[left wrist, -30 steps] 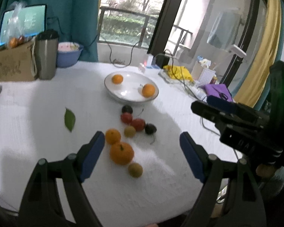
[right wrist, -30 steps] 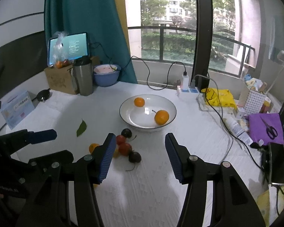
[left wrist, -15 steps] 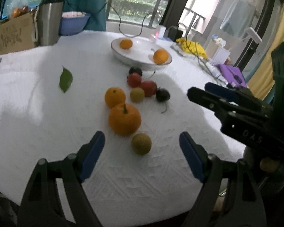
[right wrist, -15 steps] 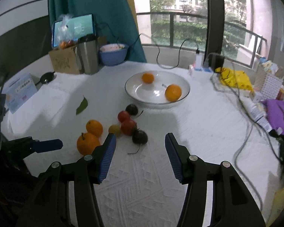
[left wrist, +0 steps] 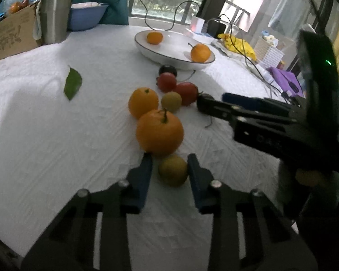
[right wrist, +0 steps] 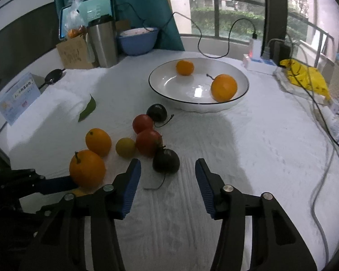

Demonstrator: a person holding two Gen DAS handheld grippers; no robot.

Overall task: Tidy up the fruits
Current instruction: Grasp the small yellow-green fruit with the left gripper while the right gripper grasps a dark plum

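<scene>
Closing around a small yellow-green fruit (left wrist: 173, 172) low in the middle of the left wrist view, the left gripper (left wrist: 169, 171) has its blue pads narrow on either side of it; the right pad looks to touch the skin, while a thin gap shows at the left pad, so a firm grip cannot be confirmed. Just above that fruit sits a large stemmed orange (left wrist: 159, 131), touching or nearly touching it, with a smaller orange (left wrist: 143, 102) behind it and a second yellow-green fruit (left wrist: 171, 101) beside that. Two red fruits (left wrist: 176, 87) and a dark plum (left wrist: 167, 70) trail upward toward the white bowl (left wrist: 147, 50) at the top centre, which holds two oranges (left wrist: 200, 52).

In the right wrist view, the right gripper (right wrist: 168, 176) is at the bottom centre with its jaws at a middling width and closing. A dark stemmed fruit (right wrist: 166, 160) lies between the fingertips, nearer the left one, and neither pad touches it. The bowl is in the upper centre of that frame.

A green leaf (right wrist: 88, 108) lies alone on the white tablecloth (right wrist: 237, 158) at the left. A steel tumbler (right wrist: 102, 41) and blue basin (right wrist: 137, 39) stand at the upper left.
</scene>
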